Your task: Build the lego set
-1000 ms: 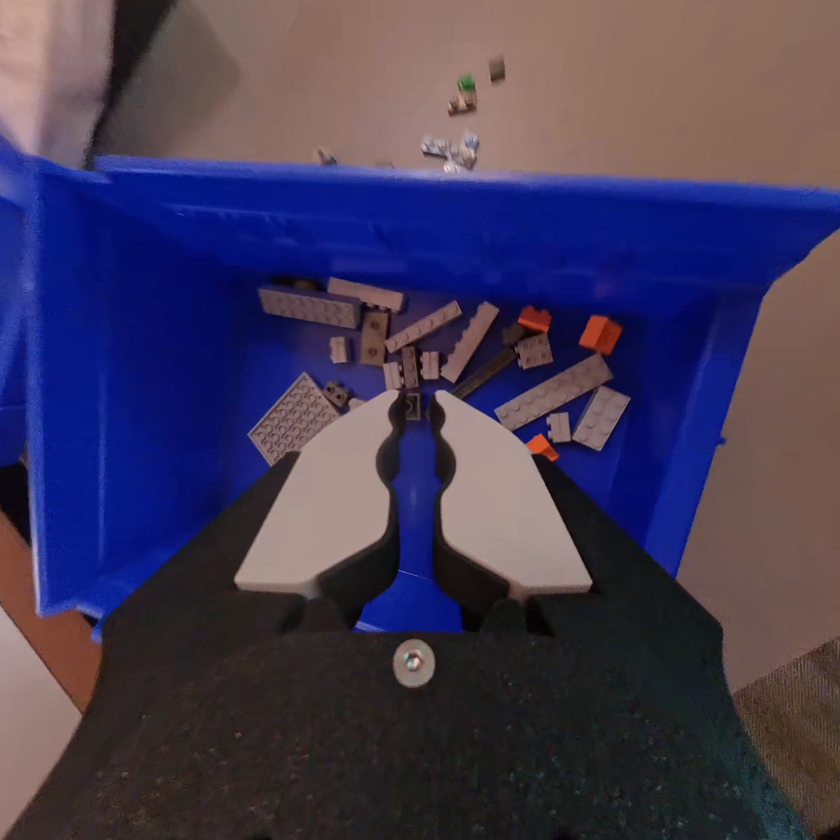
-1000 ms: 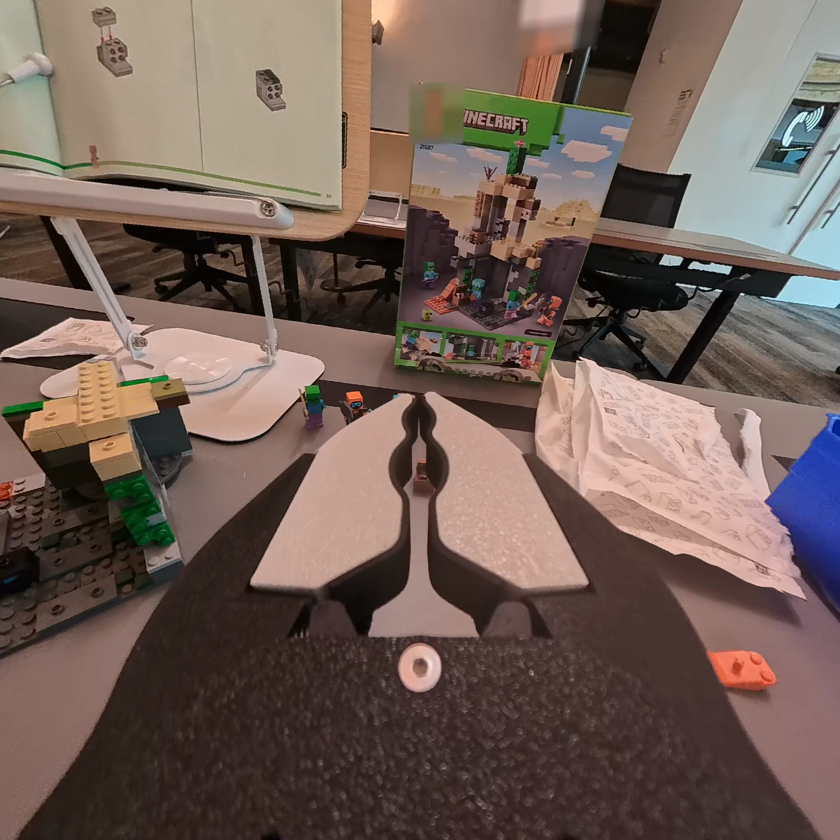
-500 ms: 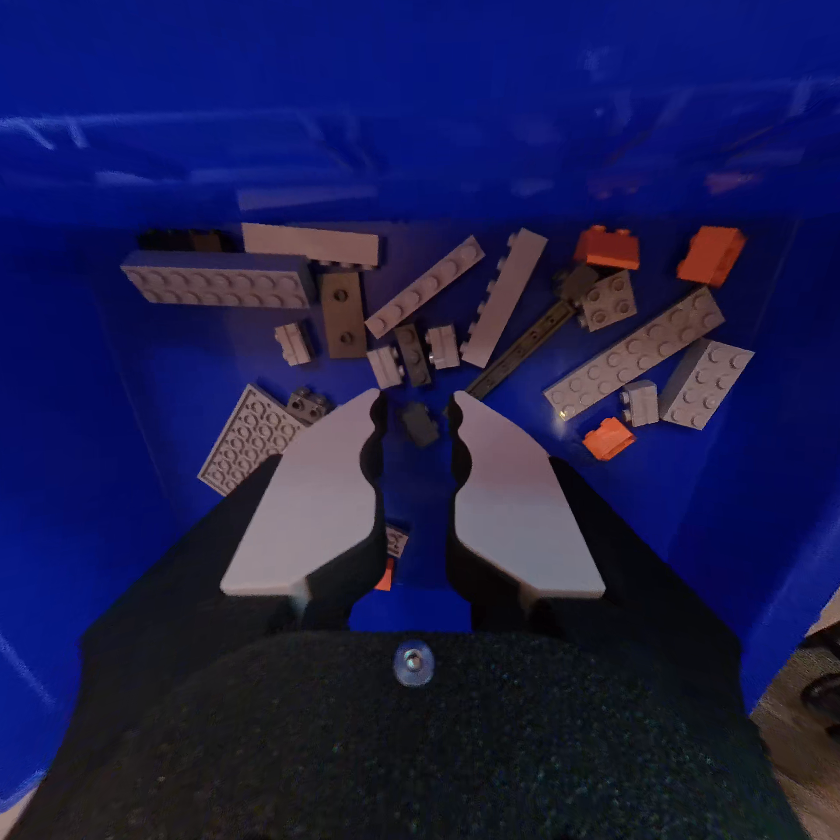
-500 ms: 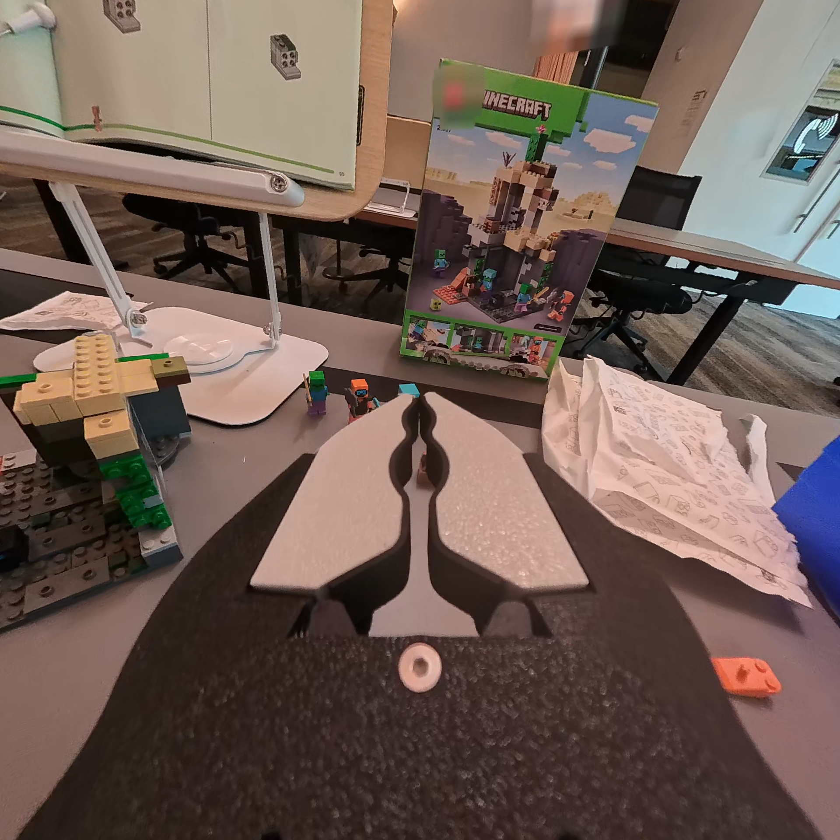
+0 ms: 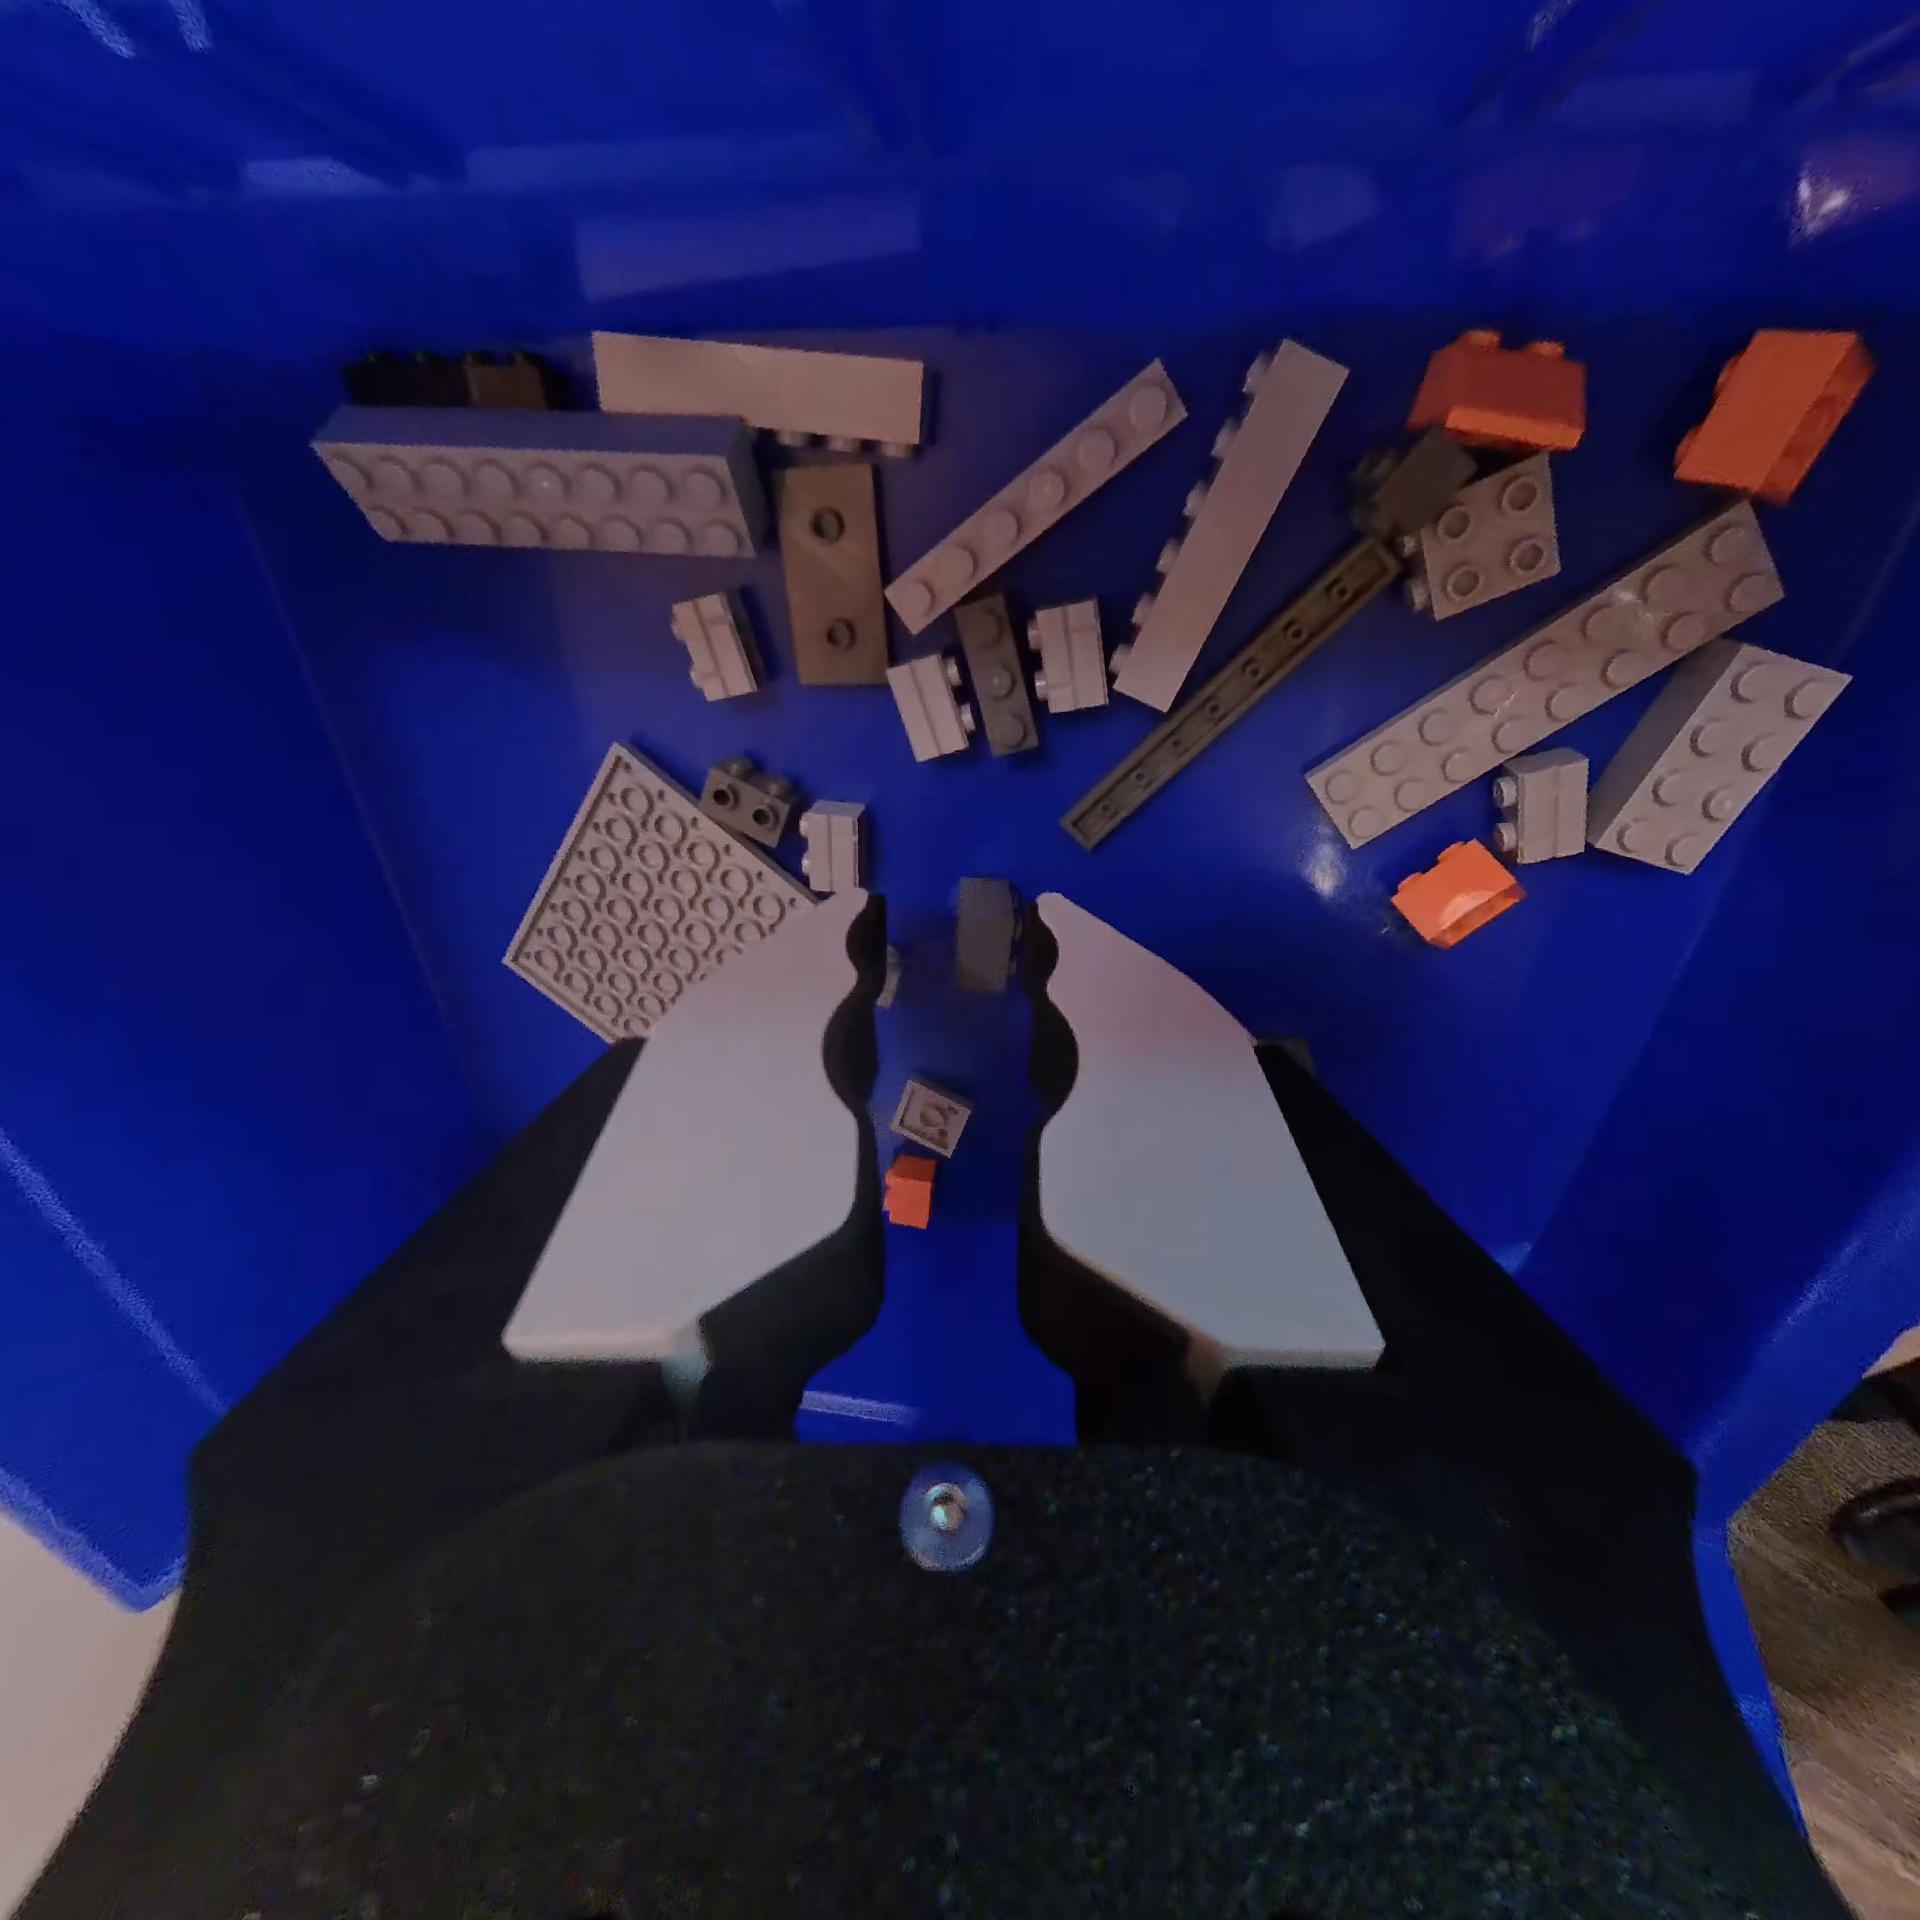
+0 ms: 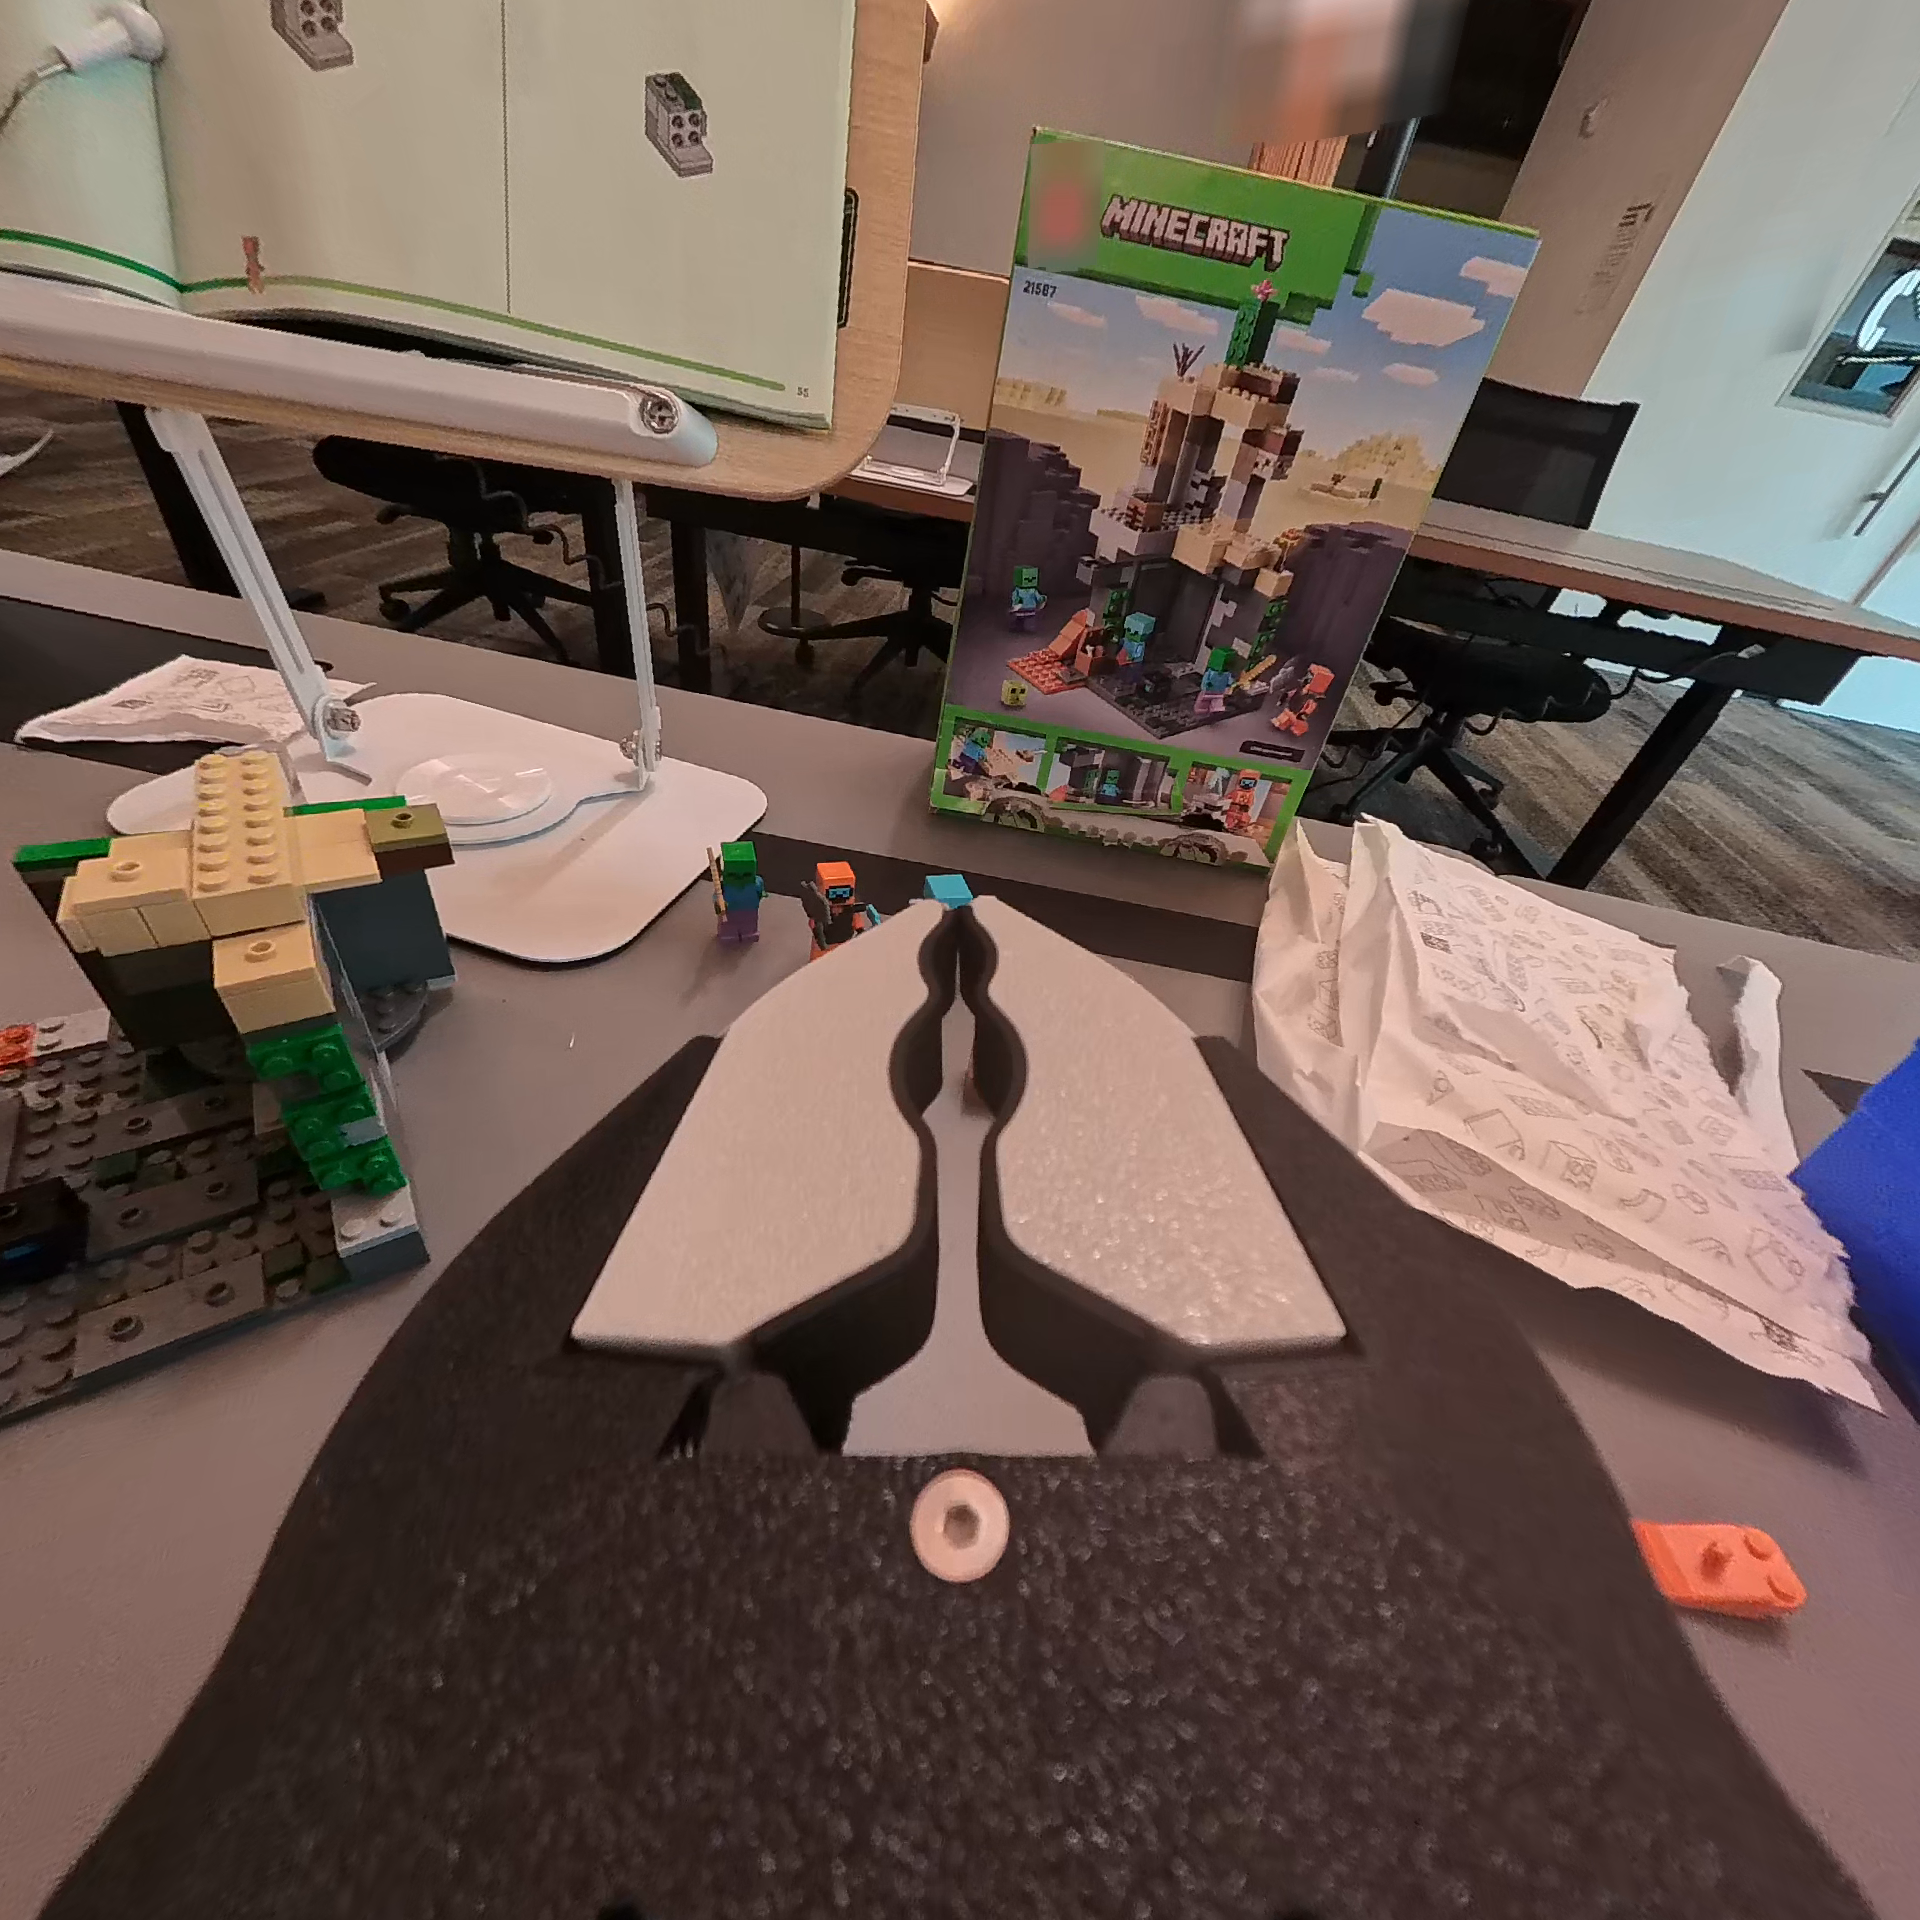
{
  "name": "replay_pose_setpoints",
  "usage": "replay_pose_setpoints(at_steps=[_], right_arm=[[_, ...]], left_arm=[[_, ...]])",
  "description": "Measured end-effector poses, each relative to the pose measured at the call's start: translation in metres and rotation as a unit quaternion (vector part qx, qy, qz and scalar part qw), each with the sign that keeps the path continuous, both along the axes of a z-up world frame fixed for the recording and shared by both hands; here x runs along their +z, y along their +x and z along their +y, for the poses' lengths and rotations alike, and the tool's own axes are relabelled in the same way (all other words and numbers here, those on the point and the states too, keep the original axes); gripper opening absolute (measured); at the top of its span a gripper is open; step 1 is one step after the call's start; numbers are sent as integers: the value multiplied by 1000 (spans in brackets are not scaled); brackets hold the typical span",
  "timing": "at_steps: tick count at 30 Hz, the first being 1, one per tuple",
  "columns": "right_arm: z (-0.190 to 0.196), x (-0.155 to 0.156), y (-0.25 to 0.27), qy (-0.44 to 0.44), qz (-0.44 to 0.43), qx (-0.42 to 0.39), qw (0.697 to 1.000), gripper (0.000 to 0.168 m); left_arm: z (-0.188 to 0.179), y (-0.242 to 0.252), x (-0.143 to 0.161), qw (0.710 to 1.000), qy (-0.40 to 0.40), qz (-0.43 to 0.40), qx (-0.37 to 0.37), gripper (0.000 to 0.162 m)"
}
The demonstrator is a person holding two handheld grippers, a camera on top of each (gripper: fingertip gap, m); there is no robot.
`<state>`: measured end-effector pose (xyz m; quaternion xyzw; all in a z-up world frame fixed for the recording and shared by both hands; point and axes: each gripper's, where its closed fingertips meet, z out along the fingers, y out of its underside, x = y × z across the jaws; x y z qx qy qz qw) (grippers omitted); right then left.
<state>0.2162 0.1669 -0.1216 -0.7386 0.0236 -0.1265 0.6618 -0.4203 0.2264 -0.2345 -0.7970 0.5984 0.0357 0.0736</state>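
Our left claw (image 5: 951, 920) is down inside a blue bin (image 5: 260, 727), its fingers spread apart. A small dark grey brick (image 5: 985, 933) sits between the tips, right against the right finger (image 5: 1164, 1122) and clear of the left one, so we are not pinching it. Farther back in the gap lie a small grey tile (image 5: 932, 1116) and a tiny orange piece (image 5: 910, 1191).

Loose pieces cover the bin floor: a studded grey square plate (image 5: 639, 899) just left of our left finger, a long two-row grey plate (image 5: 540, 488) near the back left, narrow grey strips in the middle, a thin dark strip (image 5: 1236, 686) lying diagonally, a second long grey plate (image 5: 1548, 675) at right, and orange bricks (image 5: 1501, 390) in the back right corner.

Our right claw (image 6: 951, 914) hovers over the grey bench (image 6: 125, 1558) with its tips pressed together; a small brown bit (image 6: 968, 1081) sits in the gap lower down, against the right finger, though we cannot tell whether it is gripped.

The part-built model (image 6: 208, 1039) stands at left: a dark studded base, a tan and green top. Three minifigures (image 6: 740, 894) stand beyond the tips, the set box (image 6: 1226, 520) upright behind them. Crumpled paper (image 6: 1538, 1122) lies at right, and an orange plate (image 6: 1720, 1564) near the claw's body. A booklet (image 6: 468, 187) rests on a white stand (image 6: 582, 842).
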Motion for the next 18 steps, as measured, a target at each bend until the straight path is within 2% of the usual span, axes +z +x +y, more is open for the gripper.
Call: replay_pose_setpoints(at_steps=[9,18], right_arm=[[0,0,-1,-2,2,6,1000,0],[1,-1,-3,-5,3,11,1000,0]], left_arm=[[9,32,14,996,24,-88,-8,18],[6,38,1,997,1,-81,-20,16]])
